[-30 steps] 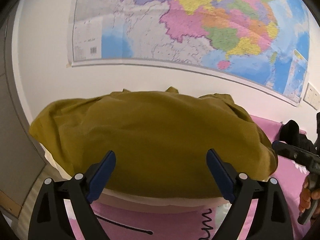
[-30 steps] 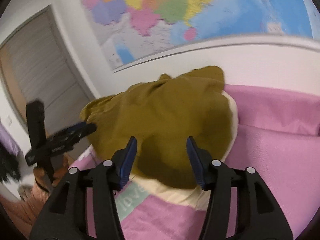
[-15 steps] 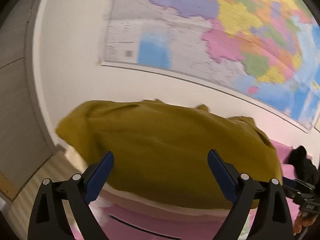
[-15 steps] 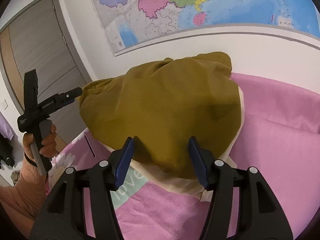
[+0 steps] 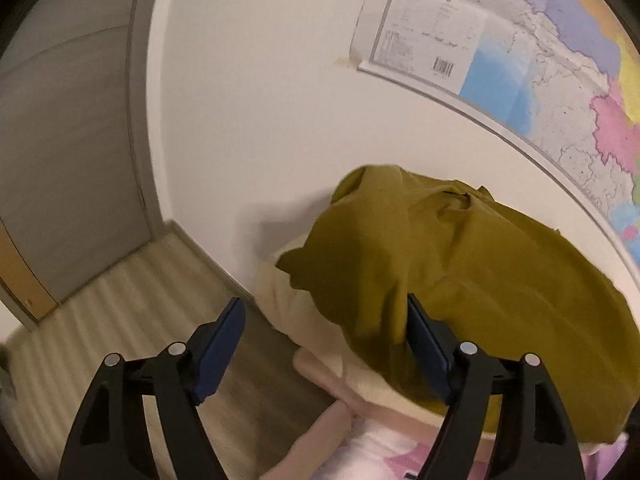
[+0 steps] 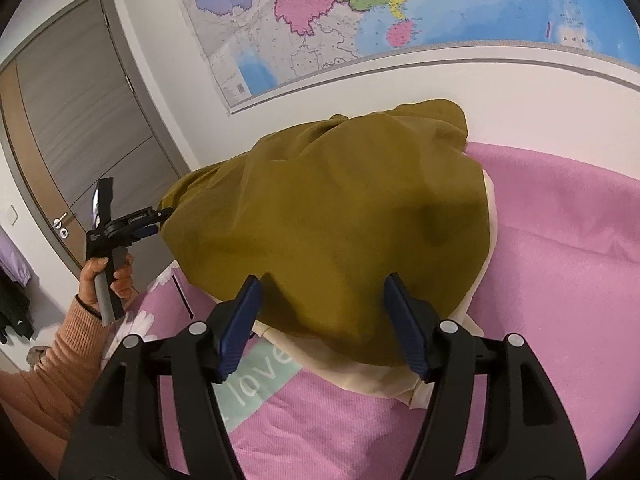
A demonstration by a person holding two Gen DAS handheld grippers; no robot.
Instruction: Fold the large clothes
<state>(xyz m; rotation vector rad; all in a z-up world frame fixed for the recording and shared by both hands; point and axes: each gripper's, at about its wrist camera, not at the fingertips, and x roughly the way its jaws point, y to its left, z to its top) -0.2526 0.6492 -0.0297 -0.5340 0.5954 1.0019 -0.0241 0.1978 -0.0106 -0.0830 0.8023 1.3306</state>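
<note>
An olive-green garment (image 6: 332,216) is seen draped in a loose heap over a cream pillow (image 6: 376,376) at the head of a bed with a pink blanket (image 6: 560,280), against the wall under a map (image 6: 360,12). No fold can be made out in it yet (the cloth is bunched and rounded, with no flat panel or straight crease), so the task is judged to be at its very start: the garment has still to be lifted off the pillow, spread flat and folded.

The left hand-held gripper (image 5: 324,340) is held wide at the garment's left edge; its jaws have just been closing, with a hanging flap of cloth lying between them against the right finger, though no pinch is shown. The right hand-held gripper (image 6: 324,320) is also apart, its jaws having just been opening, and the near hem of the garment sits between them without being pressed. A hand (image 6: 106,276) in an orange sleeve is seen carrying the left tool.
</note>
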